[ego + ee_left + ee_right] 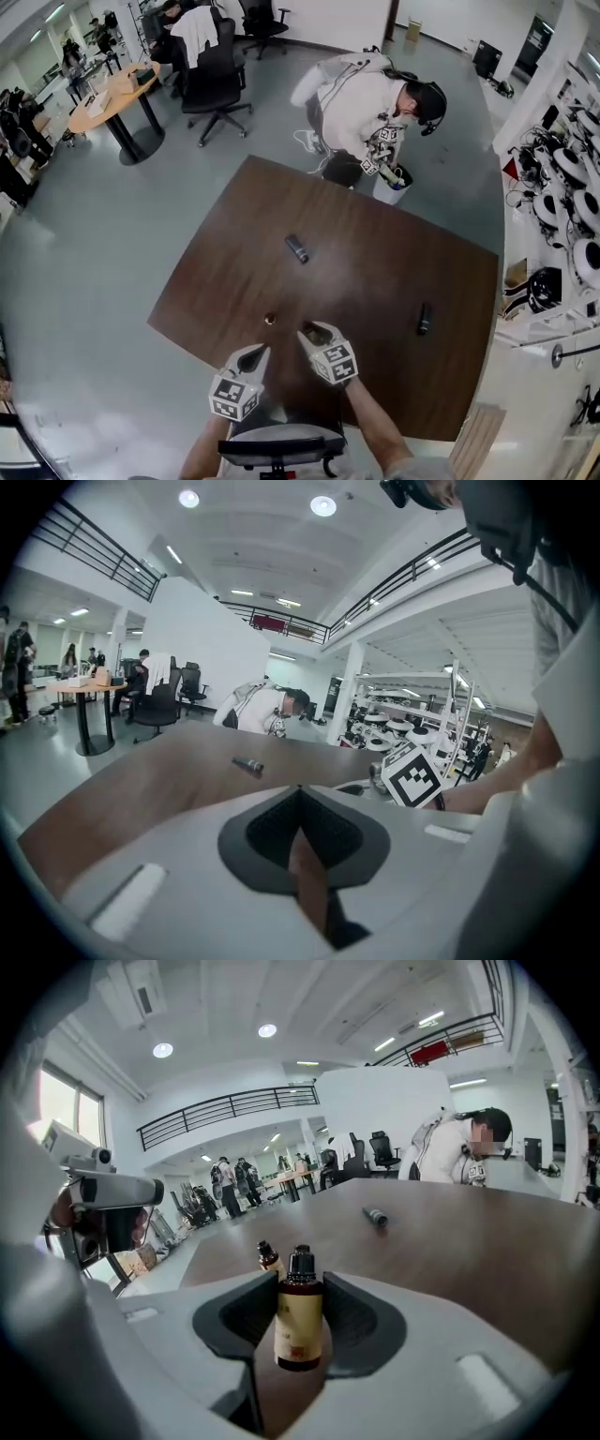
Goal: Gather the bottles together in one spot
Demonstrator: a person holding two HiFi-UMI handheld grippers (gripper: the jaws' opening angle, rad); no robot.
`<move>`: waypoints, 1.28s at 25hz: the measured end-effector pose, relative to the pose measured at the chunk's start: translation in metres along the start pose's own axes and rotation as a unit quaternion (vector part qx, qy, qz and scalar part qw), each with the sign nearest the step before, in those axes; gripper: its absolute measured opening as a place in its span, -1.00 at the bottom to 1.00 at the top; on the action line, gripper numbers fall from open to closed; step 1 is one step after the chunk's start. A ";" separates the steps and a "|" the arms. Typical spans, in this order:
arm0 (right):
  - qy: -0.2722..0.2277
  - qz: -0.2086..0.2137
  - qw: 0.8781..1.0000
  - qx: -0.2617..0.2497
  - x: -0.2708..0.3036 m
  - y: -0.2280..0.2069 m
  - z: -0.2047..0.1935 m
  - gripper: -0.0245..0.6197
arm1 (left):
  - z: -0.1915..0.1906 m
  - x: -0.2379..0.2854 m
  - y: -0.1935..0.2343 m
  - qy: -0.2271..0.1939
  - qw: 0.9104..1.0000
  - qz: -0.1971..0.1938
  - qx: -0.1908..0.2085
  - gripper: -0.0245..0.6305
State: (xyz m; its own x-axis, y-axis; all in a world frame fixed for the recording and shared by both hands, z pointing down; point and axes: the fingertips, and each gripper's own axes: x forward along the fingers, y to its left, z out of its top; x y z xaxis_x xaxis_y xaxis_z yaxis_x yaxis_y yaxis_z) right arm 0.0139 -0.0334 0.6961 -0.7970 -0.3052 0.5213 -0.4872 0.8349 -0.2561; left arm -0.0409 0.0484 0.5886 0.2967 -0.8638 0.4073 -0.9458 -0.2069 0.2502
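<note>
We note: dk-brown table [394, 281]; amber bottle [299, 1321] w/ cream label, blk cap; grey left gripper [257, 351] & right gripper [315, 330], blk-white marker cubes [234, 398].

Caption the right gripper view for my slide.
Right gripper holds an upright black-capped amber dropper bottle; a second small amber bottle stands beyond on the brown table.

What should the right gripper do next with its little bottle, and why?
Probably ease it down next to the standing bottle. The right gripper grips a brown bottle upright between its pads, and that standing bottle is the closest one on the table.
</note>
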 end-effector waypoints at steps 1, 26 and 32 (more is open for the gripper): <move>0.001 0.005 1.000 -0.002 0.004 0.004 0.001 -0.46 | -0.001 -0.003 0.003 -0.001 1.000 0.005 -0.003 -0.92; 0.012 0.022 0.999 -0.034 0.052 0.025 -0.001 -0.46 | -0.011 -0.036 0.050 0.002 0.998 0.052 -0.036 -0.92; 0.019 0.019 0.999 -0.037 0.052 0.024 -0.006 -0.46 | -0.011 -0.035 0.051 0.002 0.998 0.051 -0.036 -0.92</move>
State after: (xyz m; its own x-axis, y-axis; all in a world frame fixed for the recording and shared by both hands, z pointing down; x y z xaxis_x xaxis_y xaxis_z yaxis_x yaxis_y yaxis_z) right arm -0.0371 -0.0263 0.7218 -0.8000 -0.2566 0.5424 -0.4282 0.8773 -0.2165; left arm -0.0983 0.0733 0.5967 0.2008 -0.8765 0.4374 -0.9590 -0.0847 0.2706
